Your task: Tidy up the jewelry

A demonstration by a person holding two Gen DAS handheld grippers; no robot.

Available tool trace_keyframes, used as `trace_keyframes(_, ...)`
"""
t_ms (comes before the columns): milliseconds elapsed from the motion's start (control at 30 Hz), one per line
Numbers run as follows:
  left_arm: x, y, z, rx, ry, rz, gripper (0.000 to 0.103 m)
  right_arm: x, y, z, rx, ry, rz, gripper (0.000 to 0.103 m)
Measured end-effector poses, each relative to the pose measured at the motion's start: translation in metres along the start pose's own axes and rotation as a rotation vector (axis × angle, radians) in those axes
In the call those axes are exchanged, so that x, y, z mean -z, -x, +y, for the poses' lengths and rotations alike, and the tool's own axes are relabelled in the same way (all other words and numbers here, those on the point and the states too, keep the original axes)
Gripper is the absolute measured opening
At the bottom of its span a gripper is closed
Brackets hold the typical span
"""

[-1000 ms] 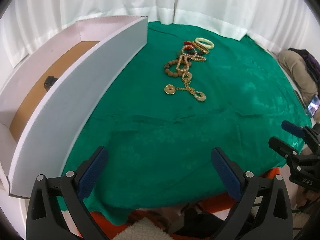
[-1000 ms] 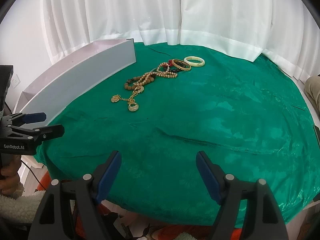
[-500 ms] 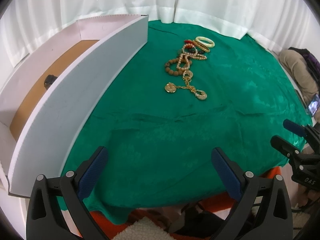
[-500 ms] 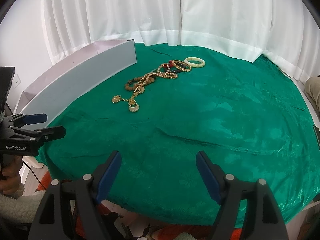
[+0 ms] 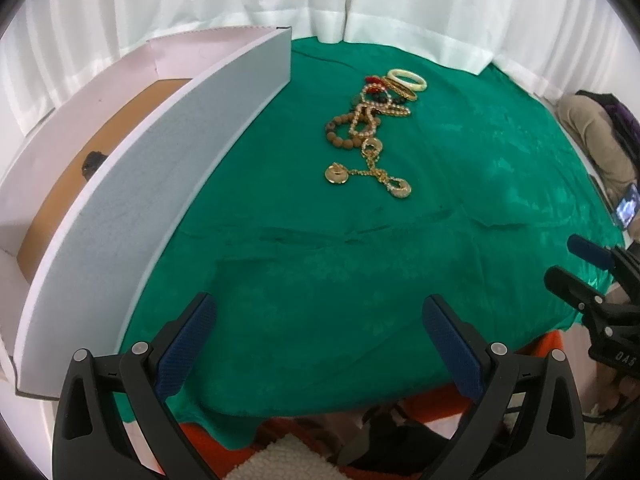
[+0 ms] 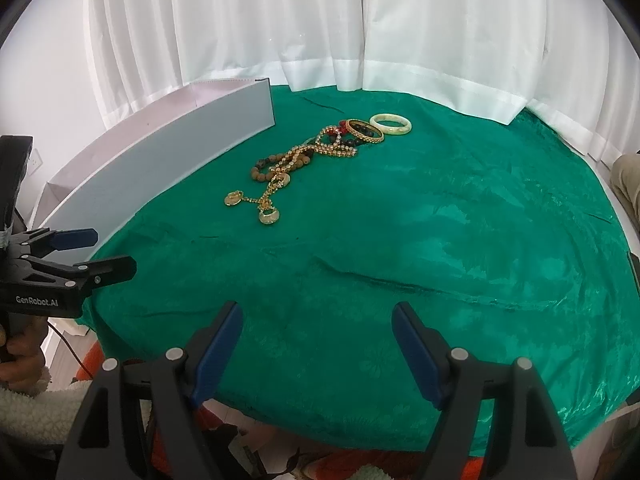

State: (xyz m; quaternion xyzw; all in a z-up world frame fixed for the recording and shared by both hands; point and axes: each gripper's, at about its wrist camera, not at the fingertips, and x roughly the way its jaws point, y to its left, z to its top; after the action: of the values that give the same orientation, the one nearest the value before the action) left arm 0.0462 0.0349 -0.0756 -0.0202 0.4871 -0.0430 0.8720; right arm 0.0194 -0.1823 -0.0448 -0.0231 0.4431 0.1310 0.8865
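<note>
Left gripper (image 5: 318, 326) sits at the near edge of the table, jaws spread wide, nothing between the blue pads. Right gripper (image 6: 318, 334) same: released, empty, hovering over the near rim of the green cloth (image 6: 400, 240). Each gripper shows in the other's view, left one (image 6: 94, 252) at the far left held by a hand (image 6: 20, 360) in a fleecy sleeve, right one (image 5: 576, 264) at the right edge; well apart from each other.

Cloth hangs over the near table edge, orange fabric below it. Wide bare stretch of cloth between grippers and jewelry, only shallow wrinkles across it. Right half of the cloth also open.

White box (image 5: 120, 208) runs along the left side of the cloth, its tall near wall standing upright; brown floor inside, one small dark item (image 5: 92, 162) in it, too small to tell what.

Jewelry pile mid-cloth, toward the far side, near the box's far end but not touching it: gold chain with pendants (image 5: 370, 172) nearest, then brown bead bracelet (image 5: 344, 130), pearl strand (image 5: 368, 116), red beads (image 5: 374, 82), gold bangle (image 6: 364, 130), cream bangle (image 5: 406, 79) farthest. Pieces overlap, bangles touching side by side.

White curtains (image 6: 320, 20) close off the far edge. A seated person's leg (image 5: 588, 132) and a phone (image 5: 626, 210) off the right rim.

Versus earlier frames: nothing shifted, both grippers unmoved, jaws same width, jewelry untouched.
</note>
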Motion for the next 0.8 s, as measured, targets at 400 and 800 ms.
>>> trace_keyframes(400,-0.049,-0.038,-0.015,0.140,-0.065,0.078,0.102,0.003,-0.004,-0.011,-0.009,-0.050,0.017,0.079)
trace_keyframes(800,-0.115,-0.157,-0.063,0.012,-0.160,0.168,0.092,0.009,0.004,-0.024,0.015,-0.084,0.005,0.079)
